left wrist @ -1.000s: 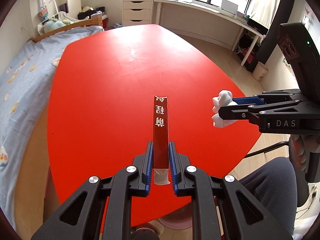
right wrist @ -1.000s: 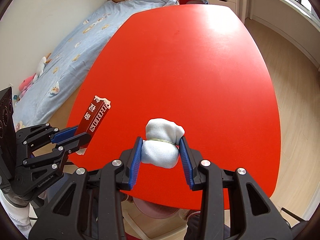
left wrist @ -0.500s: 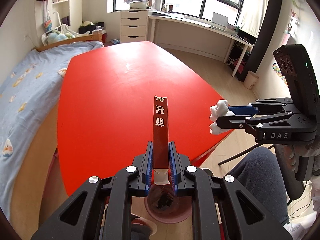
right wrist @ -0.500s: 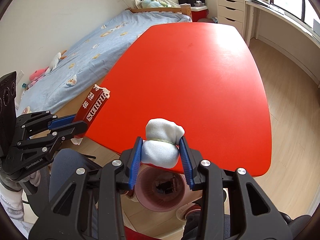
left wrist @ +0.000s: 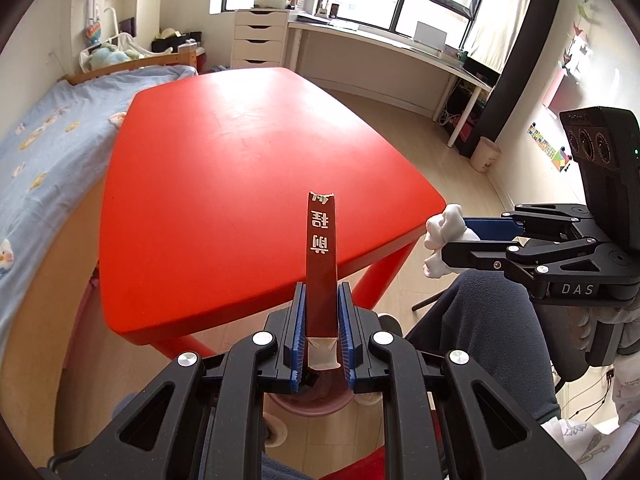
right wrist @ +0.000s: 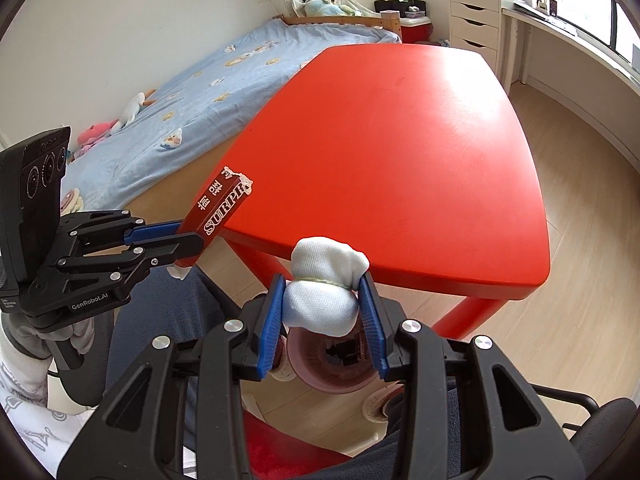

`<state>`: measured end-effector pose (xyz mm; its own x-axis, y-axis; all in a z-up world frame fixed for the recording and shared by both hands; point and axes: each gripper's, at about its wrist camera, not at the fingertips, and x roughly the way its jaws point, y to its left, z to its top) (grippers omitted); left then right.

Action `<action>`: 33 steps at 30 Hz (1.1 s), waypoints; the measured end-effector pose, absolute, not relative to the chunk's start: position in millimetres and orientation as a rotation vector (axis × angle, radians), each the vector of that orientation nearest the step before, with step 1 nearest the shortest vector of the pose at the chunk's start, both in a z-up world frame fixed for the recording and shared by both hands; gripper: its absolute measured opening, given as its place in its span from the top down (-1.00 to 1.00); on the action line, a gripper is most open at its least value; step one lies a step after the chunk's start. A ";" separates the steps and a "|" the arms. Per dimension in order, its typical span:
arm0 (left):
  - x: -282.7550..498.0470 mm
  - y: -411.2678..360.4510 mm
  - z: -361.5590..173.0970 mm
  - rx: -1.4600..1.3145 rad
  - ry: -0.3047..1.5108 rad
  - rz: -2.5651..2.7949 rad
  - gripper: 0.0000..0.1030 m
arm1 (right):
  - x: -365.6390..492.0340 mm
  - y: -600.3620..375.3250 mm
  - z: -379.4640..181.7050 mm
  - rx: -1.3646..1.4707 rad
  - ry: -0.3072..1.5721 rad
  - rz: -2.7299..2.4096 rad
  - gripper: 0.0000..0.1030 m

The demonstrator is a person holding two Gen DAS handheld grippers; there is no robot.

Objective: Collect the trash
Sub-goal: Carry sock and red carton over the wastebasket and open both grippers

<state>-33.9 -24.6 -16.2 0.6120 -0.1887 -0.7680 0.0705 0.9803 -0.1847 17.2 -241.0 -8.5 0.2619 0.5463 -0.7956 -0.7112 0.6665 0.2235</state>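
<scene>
Left wrist view: my left fingers (left wrist: 322, 320) are clamping the red wrapper (left wrist: 321, 256) upright, off the worktop (left wrist: 240, 168); I am judging it best to centre over the pink bin (left wrist: 312, 400) before releasing.

Right wrist view: my right fingers (right wrist: 324, 308) are squeezing the white wad (right wrist: 322, 292), pointing forward above the bin (right wrist: 332, 364); loosening slowly should drop it inside.

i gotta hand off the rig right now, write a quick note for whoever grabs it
Left gripper: shut on the red wrapper, which sticks forward from the jaws.
Right gripper: shut on the white wad.
Both are held off the near edge of the red table, above the pink bin on the floor by your knees; the bin already holds some dark scraps.
Done: both pieces picked up.
Left: lower each gripper over the bin and open it, probably one at a time.
</scene>
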 end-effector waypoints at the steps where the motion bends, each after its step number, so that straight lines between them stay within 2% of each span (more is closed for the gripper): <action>1: -35.3 -24.6 -17.3 -0.144 0.904 -0.152 0.71 | 14.3 -241.9 -9.5 -0.196 0.990 0.858 0.28; 27: -53.6 -33.8 -27.1 -0.137 0.950 -0.192 0.68 | 0.2 -245.5 -22.1 -0.168 1.030 0.903 0.23; 28: -53.5 -33.7 -27.1 -0.137 0.949 -0.191 0.63 | 0.3 -245.6 -22.1 -0.167 1.029 0.906 0.18; 29: -53.3 -33.1 -27.8 -0.139 0.950 -0.190 0.59 | 0.5 -245.6 -22.4 -0.167 1.030 0.905 -0.10; 30: -52.8 -31.1 -28.6 -0.142 0.949 -0.183 0.30 | 0.9 -246.0 -22.4 -0.161 1.029 0.905 -0.28; 31: -52.8 -29.0 -29.1 -0.148 0.943 -0.170 -0.26 | 1.4 -246.7 -22.1 -0.157 1.024 0.902 -0.58; 33: -53.5 -23.5 -29.1 -0.171 0.929 -0.150 -0.71 | 3.4 -248.2 -21.2 -0.152 1.016 0.883 -0.77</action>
